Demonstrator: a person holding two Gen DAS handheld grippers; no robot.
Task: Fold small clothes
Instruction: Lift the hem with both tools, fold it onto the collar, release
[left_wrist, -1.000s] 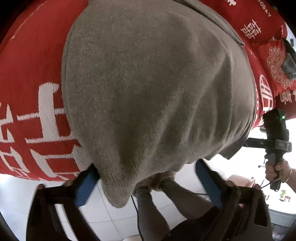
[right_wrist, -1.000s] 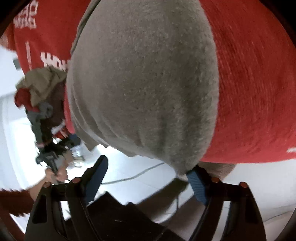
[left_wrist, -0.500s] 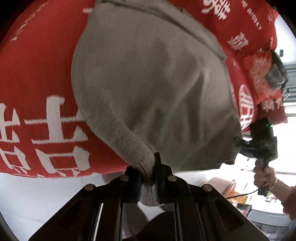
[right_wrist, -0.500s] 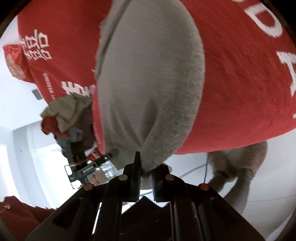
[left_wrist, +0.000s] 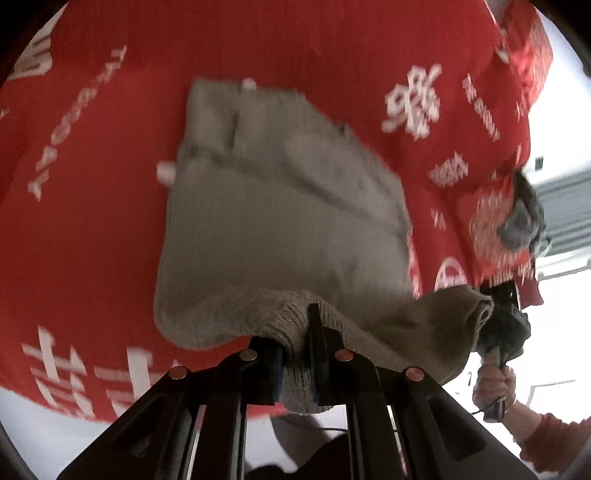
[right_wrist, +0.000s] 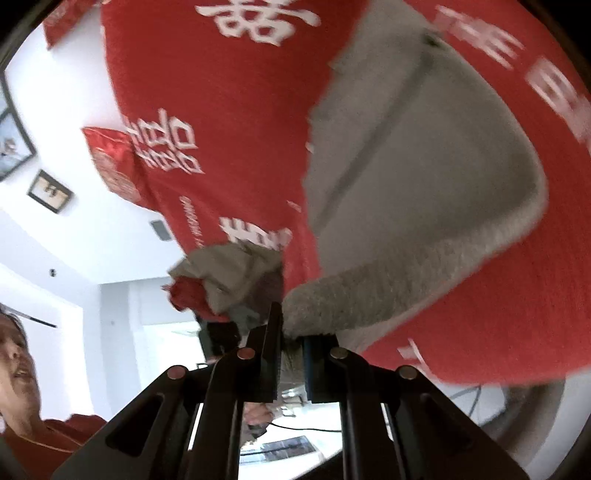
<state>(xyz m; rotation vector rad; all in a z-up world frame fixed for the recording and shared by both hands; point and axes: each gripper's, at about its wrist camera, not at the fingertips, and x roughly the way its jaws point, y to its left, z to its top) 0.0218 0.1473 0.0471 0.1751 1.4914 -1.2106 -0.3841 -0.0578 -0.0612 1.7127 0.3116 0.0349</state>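
A grey knit garment lies on a red cloth with white lettering. My left gripper is shut on the garment's near ribbed hem, lifted off the cloth. In the right wrist view the same garment fills the right half, and my right gripper is shut on the other corner of the hem. The right gripper also shows in the left wrist view, holding the hem's far end. The hem hangs slack between the two grippers.
The red cloth covers the whole work surface. A small pile of grey and red clothes lies at the cloth's right edge, also seen in the right wrist view. White floor and walls lie beyond.
Both grippers were open around the hem a second ago. They shut on it and have since lifted and pulled it back, so more red cloth shows beyond the garment.
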